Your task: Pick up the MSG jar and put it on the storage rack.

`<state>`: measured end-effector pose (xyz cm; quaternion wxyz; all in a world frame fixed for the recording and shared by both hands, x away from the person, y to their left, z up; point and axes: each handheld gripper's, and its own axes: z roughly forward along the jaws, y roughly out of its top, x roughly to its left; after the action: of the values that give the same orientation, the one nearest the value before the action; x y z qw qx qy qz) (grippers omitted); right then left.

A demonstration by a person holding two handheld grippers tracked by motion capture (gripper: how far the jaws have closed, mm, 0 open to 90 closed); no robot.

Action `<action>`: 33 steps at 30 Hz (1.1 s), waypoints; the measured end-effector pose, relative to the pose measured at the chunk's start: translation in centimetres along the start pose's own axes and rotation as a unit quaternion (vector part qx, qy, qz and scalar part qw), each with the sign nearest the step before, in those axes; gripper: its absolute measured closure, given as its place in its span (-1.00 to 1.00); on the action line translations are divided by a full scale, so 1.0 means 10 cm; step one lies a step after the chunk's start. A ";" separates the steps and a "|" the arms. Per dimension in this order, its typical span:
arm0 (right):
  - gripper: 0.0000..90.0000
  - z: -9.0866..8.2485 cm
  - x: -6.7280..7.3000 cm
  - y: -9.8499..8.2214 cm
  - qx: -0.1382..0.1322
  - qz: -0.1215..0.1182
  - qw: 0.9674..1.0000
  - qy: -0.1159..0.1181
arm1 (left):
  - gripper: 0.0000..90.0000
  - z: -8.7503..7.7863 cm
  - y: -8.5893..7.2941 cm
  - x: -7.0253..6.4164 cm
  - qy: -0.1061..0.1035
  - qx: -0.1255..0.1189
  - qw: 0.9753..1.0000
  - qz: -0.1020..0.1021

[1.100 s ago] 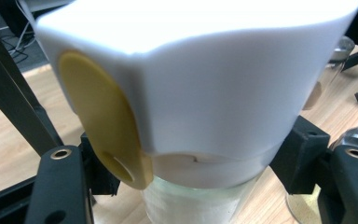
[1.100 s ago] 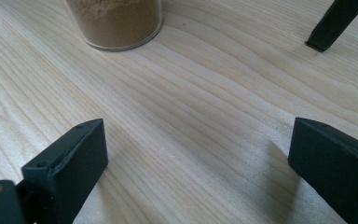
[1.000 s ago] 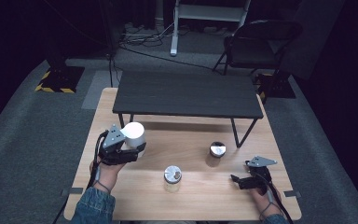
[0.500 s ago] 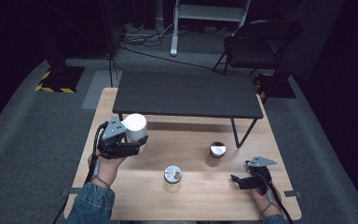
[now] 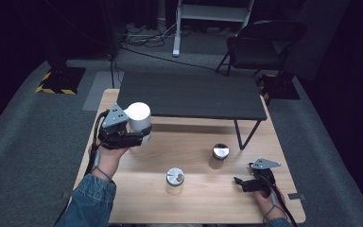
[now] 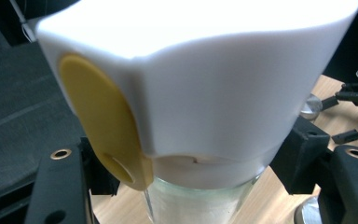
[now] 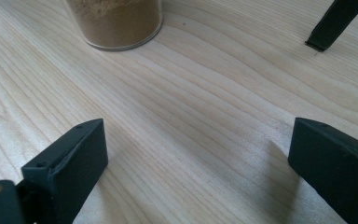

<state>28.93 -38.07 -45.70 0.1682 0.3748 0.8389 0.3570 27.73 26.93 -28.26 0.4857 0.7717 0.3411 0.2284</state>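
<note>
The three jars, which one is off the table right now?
The white-capped jar, gripped in the left gripper and lifted at the left side. The two metal-lidded jars stand on the wooden table, untouched.

Quick count: three jars total. One white-capped jar is up off the bench, left of the black riser shelf. Two metal-lidded jars, one and another, stand in front of that shelf. Two grippers, left and right. One folding chair sits behind the shelf.
</note>
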 end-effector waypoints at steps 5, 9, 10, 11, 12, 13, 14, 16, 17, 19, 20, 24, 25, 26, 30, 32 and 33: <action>-0.90 0.00 0.00 0.00 0.000 0.000 1.000 0.000 | -0.33 0.02 0.12 0.07 -0.005 -0.002 1.000 -0.001; -0.90 0.00 0.00 0.00 0.000 0.002 1.000 -0.001 | -0.33 0.04 0.20 0.09 -0.004 -0.003 1.000 0.001; -0.90 0.00 0.00 0.00 0.000 0.002 1.000 -0.001 | -0.33 0.06 0.24 0.11 -0.005 -0.006 1.000 0.003; -0.90 0.00 0.00 0.00 0.000 0.002 1.000 -0.002 | -0.33 0.07 0.26 0.11 -0.005 -0.007 1.000 0.001; -0.90 0.00 0.00 0.00 0.000 0.003 1.000 -0.002 | -0.33 0.08 0.28 0.13 -0.004 -0.007 1.000 0.001; -0.90 0.00 0.00 0.00 0.000 0.003 1.000 -0.002 | -0.33 0.09 0.31 0.14 -0.005 -0.008 1.000 0.001; -0.90 0.00 0.00 0.00 0.000 0.003 1.000 -0.002 | -0.33 0.10 0.33 0.15 -0.004 -0.009 1.000 0.001; -0.90 0.00 0.00 0.00 0.000 0.003 1.000 -0.002 | -0.33 0.11 0.35 0.16 -0.003 -0.009 1.000 0.001; -0.90 0.00 0.00 0.00 0.000 0.003 1.000 -0.002 | -0.33 0.14 0.39 0.20 -0.003 -0.012 1.000 -0.003; -0.90 0.00 0.00 0.00 0.000 0.003 1.000 -0.002 | -0.33 0.16 0.42 0.23 0.000 -0.014 1.000 -0.003; -0.90 0.00 0.00 0.00 0.000 0.003 1.000 -0.002 | -0.33 0.18 0.44 0.24 0.001 -0.015 1.000 -0.004; -0.90 0.00 0.00 0.00 0.000 0.003 1.000 -0.002 | -0.33 0.24 0.51 0.31 0.006 -0.012 1.000 -0.009; -0.90 0.00 0.00 0.00 0.000 0.003 1.000 -0.002 | -0.33 0.26 0.53 0.32 0.009 -0.011 1.000 -0.009; -0.90 0.00 0.00 0.00 0.000 0.003 1.000 -0.002 | -0.33 0.27 0.54 0.34 0.011 -0.010 1.000 -0.009; -0.90 0.00 0.00 0.00 0.000 0.003 1.000 -0.003 | -0.33 0.35 0.60 0.39 0.019 -0.007 1.000 -0.012; -0.90 0.00 0.00 0.01 0.000 0.003 1.000 -0.003 | -0.33 0.40 0.62 0.41 0.024 -0.005 1.000 -0.014; -0.90 0.00 0.00 0.01 0.001 0.003 1.000 -0.003 | -0.33 0.42 0.63 0.42 0.025 -0.003 1.000 -0.013</action>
<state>28.97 -38.01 -45.69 0.1690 0.3785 0.8374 0.3561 35.26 25.71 -24.22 0.4824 0.7597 0.3628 0.2420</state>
